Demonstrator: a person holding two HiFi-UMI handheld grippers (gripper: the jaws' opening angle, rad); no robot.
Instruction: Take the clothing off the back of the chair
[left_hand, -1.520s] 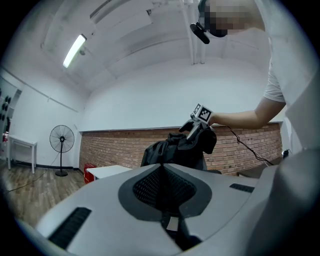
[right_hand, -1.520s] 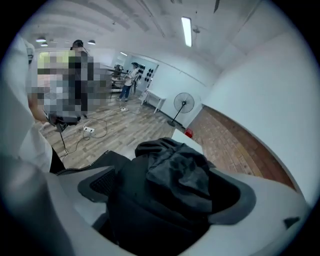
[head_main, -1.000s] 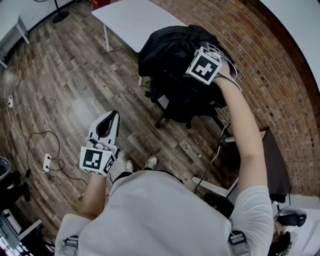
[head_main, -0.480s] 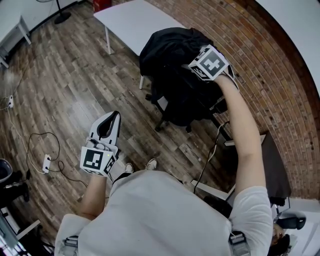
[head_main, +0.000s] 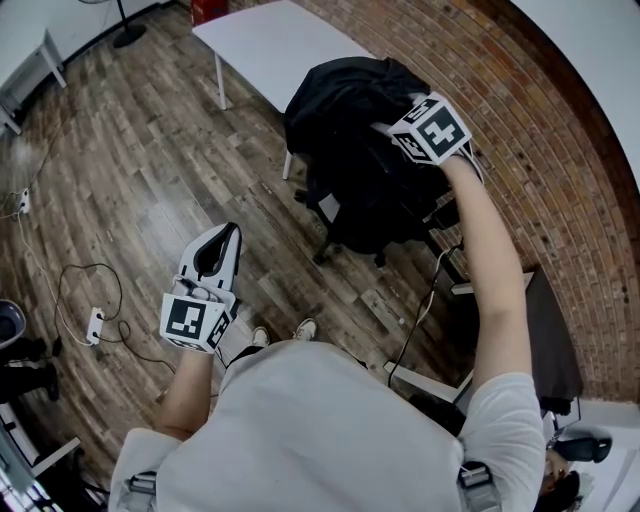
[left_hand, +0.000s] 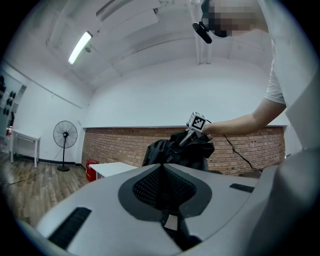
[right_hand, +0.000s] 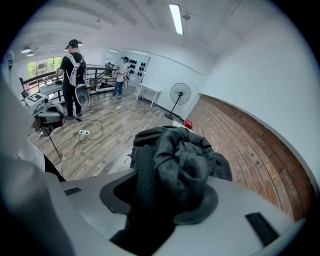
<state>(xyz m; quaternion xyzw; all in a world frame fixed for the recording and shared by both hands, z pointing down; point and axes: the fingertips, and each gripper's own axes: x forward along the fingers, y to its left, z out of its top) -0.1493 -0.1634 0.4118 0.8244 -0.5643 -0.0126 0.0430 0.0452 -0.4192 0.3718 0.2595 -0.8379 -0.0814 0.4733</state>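
A black jacket (head_main: 340, 100) is draped over the back of a black office chair (head_main: 370, 215) beside the brick wall. My right gripper (head_main: 388, 127) sits at the top of the chair back with its tips sunk in the fabric. Its jaws have just been closing. In the right gripper view, a bunched fold of the jacket (right_hand: 180, 155) is pinched between them (right_hand: 160, 200). My left gripper (head_main: 221, 234) hangs low over the wooden floor, well left of the chair. It is shut and holds nothing (left_hand: 162, 172). From there the jacket (left_hand: 172, 150) shows far ahead.
A white table (head_main: 270, 45) stands just behind the chair. The brick wall (head_main: 530, 130) runs along the right. A dark stand (head_main: 555, 330) and a cable lie at the right, and a power strip (head_main: 95, 322) with a cord lies on the floor at the left. Two people (right_hand: 75, 75) stand far across the room.
My right gripper has rolled and shifted slightly right at the chair back, and its jaws have closed on the jacket fabric. The left gripper has stayed in place.
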